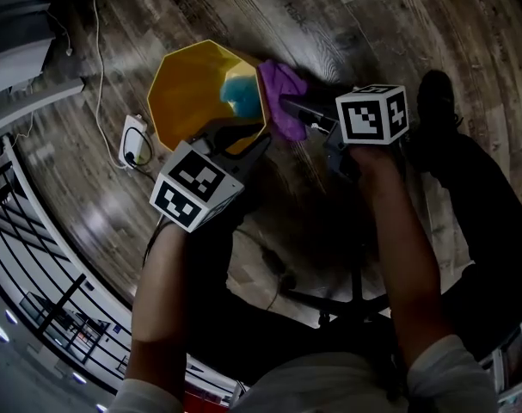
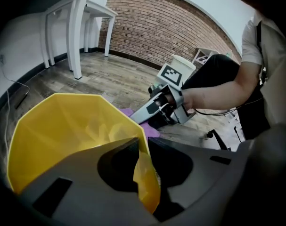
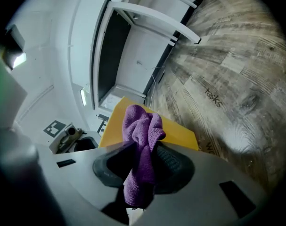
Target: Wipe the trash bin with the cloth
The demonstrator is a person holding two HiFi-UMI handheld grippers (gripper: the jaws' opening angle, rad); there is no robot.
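Observation:
A yellow faceted trash bin (image 1: 192,89) stands on the wood floor, with something blue (image 1: 239,97) inside it. My left gripper (image 1: 243,149) is shut on the bin's near rim (image 2: 143,173); the yellow wall sits pinched between its jaws. My right gripper (image 1: 293,114) is shut on a purple cloth (image 1: 282,93), which bunches against the outside of the bin's right wall. In the right gripper view the cloth (image 3: 140,149) hangs between the jaws in front of the yellow bin (image 3: 180,133). The left gripper view shows the right gripper (image 2: 154,109) and a strip of cloth (image 2: 150,132) beside the bin (image 2: 62,131).
A white power strip with a cable (image 1: 133,140) lies on the floor left of the bin. A dark chair base (image 1: 346,299) sits below my arms. White desk legs (image 2: 77,36) and a brick wall (image 2: 166,22) stand farther back.

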